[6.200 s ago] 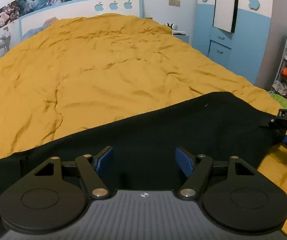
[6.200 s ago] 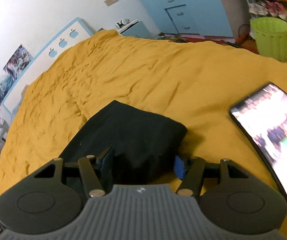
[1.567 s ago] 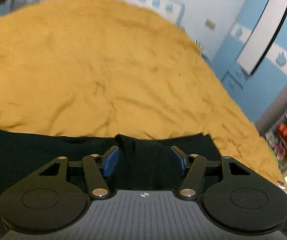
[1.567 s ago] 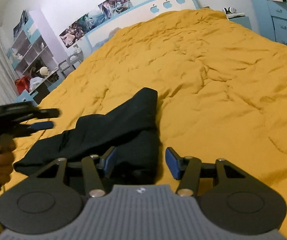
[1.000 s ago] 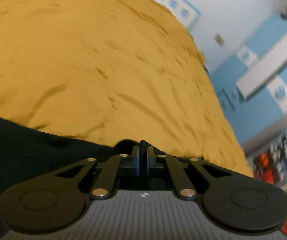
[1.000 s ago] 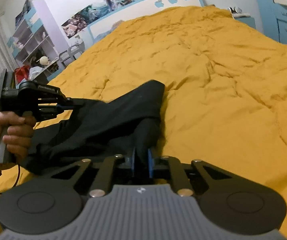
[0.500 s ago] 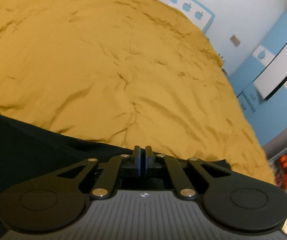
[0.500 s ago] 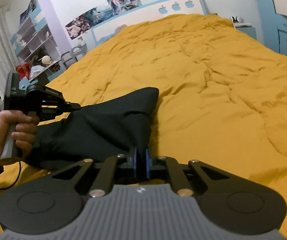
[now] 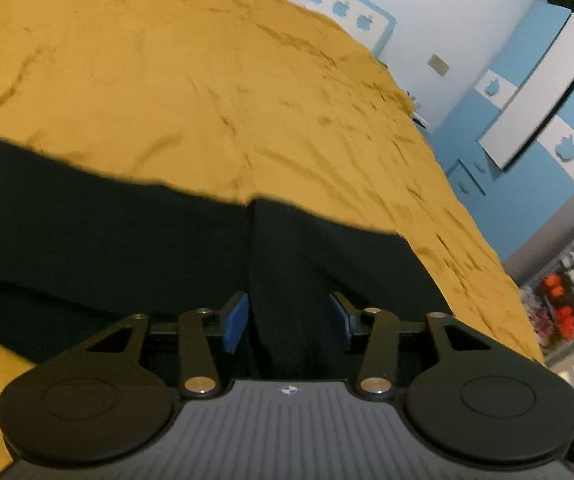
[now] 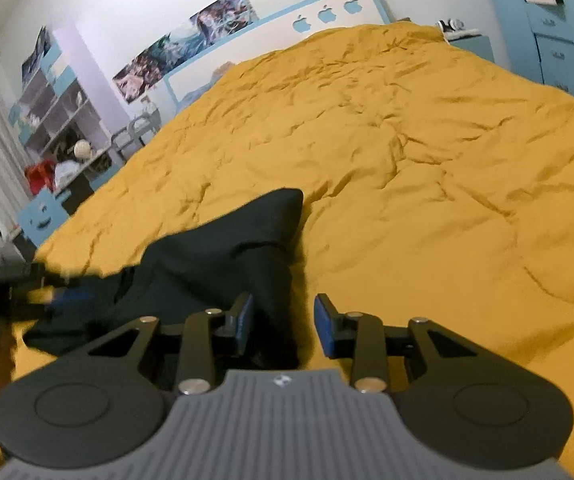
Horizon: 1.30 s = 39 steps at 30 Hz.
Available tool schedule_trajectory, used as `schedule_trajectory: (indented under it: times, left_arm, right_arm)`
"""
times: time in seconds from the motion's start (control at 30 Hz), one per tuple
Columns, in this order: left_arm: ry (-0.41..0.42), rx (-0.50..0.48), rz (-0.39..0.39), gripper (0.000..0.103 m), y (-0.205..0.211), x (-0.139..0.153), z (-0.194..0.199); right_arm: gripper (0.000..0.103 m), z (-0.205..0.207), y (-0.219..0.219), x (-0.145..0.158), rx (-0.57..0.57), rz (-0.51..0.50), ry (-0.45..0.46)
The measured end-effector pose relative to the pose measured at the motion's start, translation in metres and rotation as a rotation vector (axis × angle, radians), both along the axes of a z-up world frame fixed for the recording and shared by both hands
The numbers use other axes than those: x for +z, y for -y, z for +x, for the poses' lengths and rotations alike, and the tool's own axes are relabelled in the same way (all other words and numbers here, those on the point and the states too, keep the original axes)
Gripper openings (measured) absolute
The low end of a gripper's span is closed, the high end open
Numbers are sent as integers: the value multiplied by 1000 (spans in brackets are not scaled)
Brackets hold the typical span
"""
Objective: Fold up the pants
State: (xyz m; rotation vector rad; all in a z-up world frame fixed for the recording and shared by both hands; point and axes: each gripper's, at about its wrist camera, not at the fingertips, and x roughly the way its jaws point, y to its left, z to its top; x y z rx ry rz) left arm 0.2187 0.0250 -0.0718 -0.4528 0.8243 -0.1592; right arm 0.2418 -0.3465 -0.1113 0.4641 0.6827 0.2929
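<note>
Black pants (image 9: 127,240) lie folded on the yellow bedspread (image 9: 207,92). In the left wrist view my left gripper (image 9: 289,320) is open, and a vertical fold of the pants runs between its blue pads. In the right wrist view the pants (image 10: 223,256) form a rumpled heap with a corner pointing away. My right gripper (image 10: 283,322) is open over the heap's right edge, with cloth between the pads. The left gripper also shows, blurred, at the left edge of the right wrist view (image 10: 39,292).
The bed fills both views. A blue and white headboard (image 10: 287,28) stands at the far end. Blue cabinets (image 9: 527,128) and a shoe rack (image 9: 567,304) stand to the right. Shelves (image 10: 55,120) stand to the left of the bed.
Both grippers were shut on the pants half a second ago and are open now. The cloth has dropped onto the bed, and the heap lies lower.
</note>
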Motion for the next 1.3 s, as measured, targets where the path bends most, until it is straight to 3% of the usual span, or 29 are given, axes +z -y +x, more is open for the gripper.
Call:
schedule_trajectory:
  times: [0.1,0.17,0.23,0.43,0.5,0.57,0.83,0.97,1.0,1.03,1.2,1.3]
  left_arm:
    - [-54,-23,25,47,8,-11,7]
    - [-74,-16,18,37,6,-17,7]
    - [-66,-19,-22,37,1,-18,4]
    - [-55,-33,-16,35,-9,-18,-5]
    - [-62,-37,1,36,-7,-22,-5]
    - [-51,-36,31,37,-1,-22,-7]
    - [-37,-60,89,38,6,-20,-17]
    - [-40,-64,98,38,8,-21,-18]
    - [-40,-65,101,38,9,-21,-18]
    - [-41,-67,106,38,10,-21,-18]
    - [-45,-75,113,38,13,-24,-14]
    - [-42,-78,120,39,13,-23,-15]
  right_arm:
    - [31,14,-5,0,2,34,-19]
    - [31,21,-8,-4,5,35,-54]
    - [11,27,-12,-7,16,22,-78]
    - [10,19,-12,-3,16,46,-42]
    - [13,23,-15,-9,23,5,-83]
    - [30,24,-13,-11,2,-29,-97]
    - [33,45,-4,12,-40,-1,-50]
    - [33,95,-1,0,-2,109,-160]
    - [24,108,-1,-8,19,138,-205]
    - [6,120,-2,-14,42,164,-239]
    - [0,128,7,-4,-20,159,-141]
    - [7,111,21,0,-74,205,-118]
